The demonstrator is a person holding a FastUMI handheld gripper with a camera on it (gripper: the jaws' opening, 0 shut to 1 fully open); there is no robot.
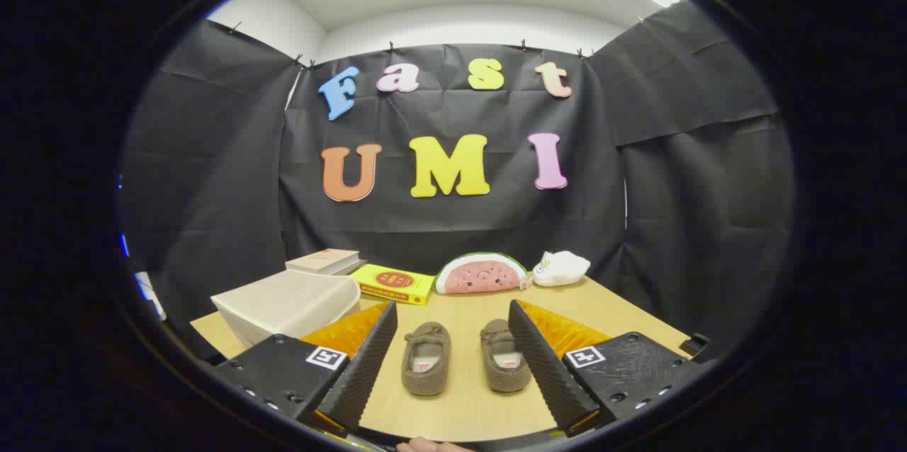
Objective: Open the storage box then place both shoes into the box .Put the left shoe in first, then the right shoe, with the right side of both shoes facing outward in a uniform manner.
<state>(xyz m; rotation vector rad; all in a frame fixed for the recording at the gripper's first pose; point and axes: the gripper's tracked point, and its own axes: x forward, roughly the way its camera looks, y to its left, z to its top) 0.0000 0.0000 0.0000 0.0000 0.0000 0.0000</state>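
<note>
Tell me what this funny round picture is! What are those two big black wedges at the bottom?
Those wedges are the two fingers of a grabbing tool that a person holds in one hand. A camera rides on the tool and looks forward, so the picture bends round. The fingers are spread open and hold nothing. Between them, on the wooden table, sit two brown slippers: one and its partner. Beyond the fingers on one side is a closed pale storage box. Farther back lie two books, a yellow box, a watermelon plush and a small white plush.
</note>
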